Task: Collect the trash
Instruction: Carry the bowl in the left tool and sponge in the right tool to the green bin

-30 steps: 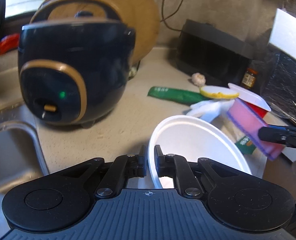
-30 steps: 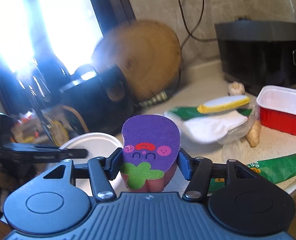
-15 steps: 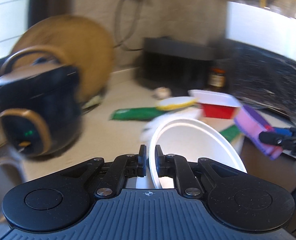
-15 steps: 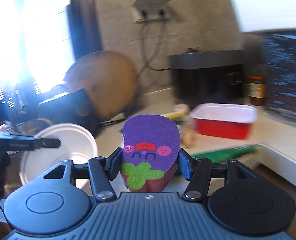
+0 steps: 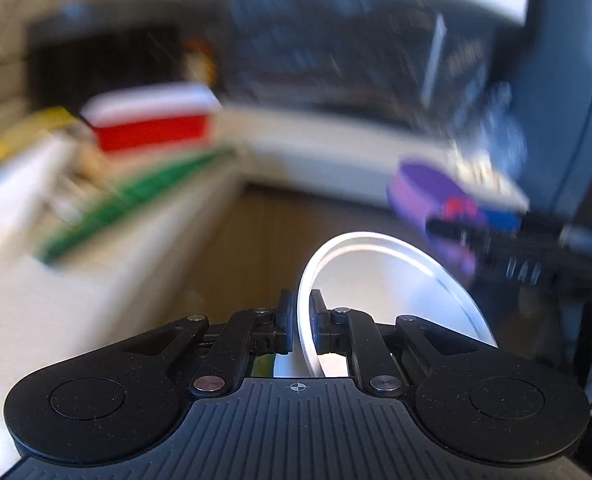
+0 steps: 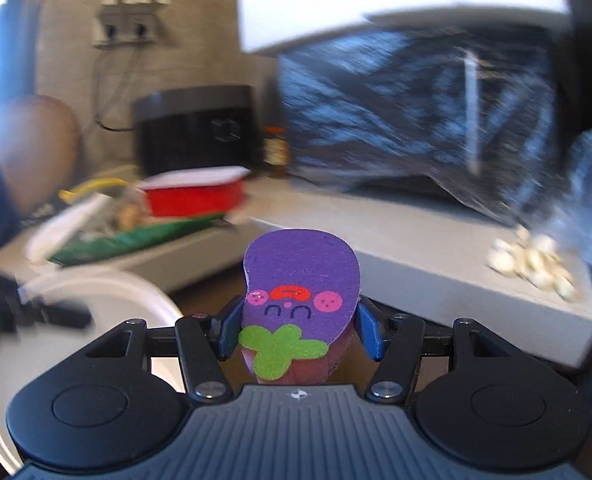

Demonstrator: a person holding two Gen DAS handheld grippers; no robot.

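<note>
White round foam bowl is pinched by its rim in the left gripper, jaws shut tight on the thin wall, bowl tipped up on edge w/ its open side to the right of the view. It hangs off the counter, over a brownish gap in front of the white countertop. Purple eggplant-shaped sponge w/ a cartoon face & green leaf patch sits upright in the right gripper, blue pads pressing its two sides at roughly half spread. From the left wrist view the sponge shows just beyond & right of the bowl, close but apart.

Risks, as judged from here:
- Rim grip is thin & off-centre; bowl is light, so a quick swing could twist it out of the jaws or crack the foam.
- Both views are badly smeared, i.e. fast motion; the two loads are close, so bowl & sponge could knock together.
- Sponge is soft; squeezed only at its lower part, it could work loose if jolted.
- No bin is visible in either view, so drop spot can't be confirmed.

More trash remains on the counter: red rectangular tray w/ white rim, green flat wrapper, small pale scraps near the right edge.
</note>
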